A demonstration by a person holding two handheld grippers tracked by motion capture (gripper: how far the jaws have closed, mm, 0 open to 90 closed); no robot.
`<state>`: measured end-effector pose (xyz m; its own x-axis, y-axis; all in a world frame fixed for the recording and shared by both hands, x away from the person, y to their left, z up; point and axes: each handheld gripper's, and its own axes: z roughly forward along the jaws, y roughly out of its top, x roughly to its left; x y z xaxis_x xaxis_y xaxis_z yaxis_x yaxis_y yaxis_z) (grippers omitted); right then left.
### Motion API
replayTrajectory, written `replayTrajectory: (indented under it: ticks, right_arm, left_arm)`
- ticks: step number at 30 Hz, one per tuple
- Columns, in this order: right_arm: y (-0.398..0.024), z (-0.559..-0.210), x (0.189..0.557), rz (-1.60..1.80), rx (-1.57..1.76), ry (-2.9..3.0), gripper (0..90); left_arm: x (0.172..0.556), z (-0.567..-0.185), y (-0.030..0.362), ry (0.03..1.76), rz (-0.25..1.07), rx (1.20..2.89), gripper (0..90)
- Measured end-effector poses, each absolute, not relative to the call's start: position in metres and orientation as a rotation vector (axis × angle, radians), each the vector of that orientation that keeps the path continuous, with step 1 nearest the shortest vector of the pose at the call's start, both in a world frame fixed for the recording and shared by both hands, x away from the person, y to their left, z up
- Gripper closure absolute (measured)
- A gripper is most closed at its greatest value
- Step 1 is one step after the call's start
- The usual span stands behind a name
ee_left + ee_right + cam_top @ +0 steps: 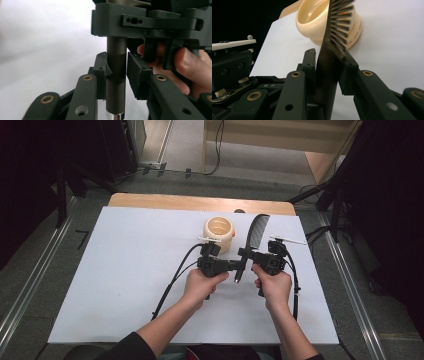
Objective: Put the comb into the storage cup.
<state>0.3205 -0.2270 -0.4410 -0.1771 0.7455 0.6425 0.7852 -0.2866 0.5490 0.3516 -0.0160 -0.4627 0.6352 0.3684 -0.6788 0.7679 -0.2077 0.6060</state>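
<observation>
A person holds a black comb (pixel 255 236) over a white table (pixel 125 270), both tools clamped on it. The right gripper (pixel 248 255) grips the comb where the toothed blade meets the handle, pads pressed to both faces in the right gripper view. The left gripper (pixel 235 265) closes on the round handle lower down; its left pad bears on the shaft in the left gripper view, while the right pad sits tight beside it, contact hard to confirm. The comb's toothed end points away from the person, beside a cream cup (pixel 219 232) standing just left of it. The handle's metal tip is cut off at the bottom of the left gripper view. Lettering on the cup's base is too small to read.
</observation>
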Motion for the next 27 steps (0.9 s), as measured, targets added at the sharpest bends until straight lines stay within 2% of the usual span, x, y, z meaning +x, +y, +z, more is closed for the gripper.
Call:
replayTrajectory:
  ticks: [10, 18, 27]
  right_arm:
    - [-0.229, -0.440, 0.318, -1.486, -1.977, -1.887, 69.6]
    - [-0.234, -0.442, 0.316, -1.480, -1.971, -1.923, 69.6]
    - [-0.234, -0.443, 0.314, -1.482, -1.966, -1.985, 69.6]
  left_arm:
    - [0.351, -0.459, -0.011, 0.889, -0.477, 1.868, 57.4]
    - [0.353, -0.457, -0.005, 0.877, -0.500, 1.899, 42.2]
    - [0.354, -0.453, 0.009, 0.837, -0.489, 1.981, 37.1]
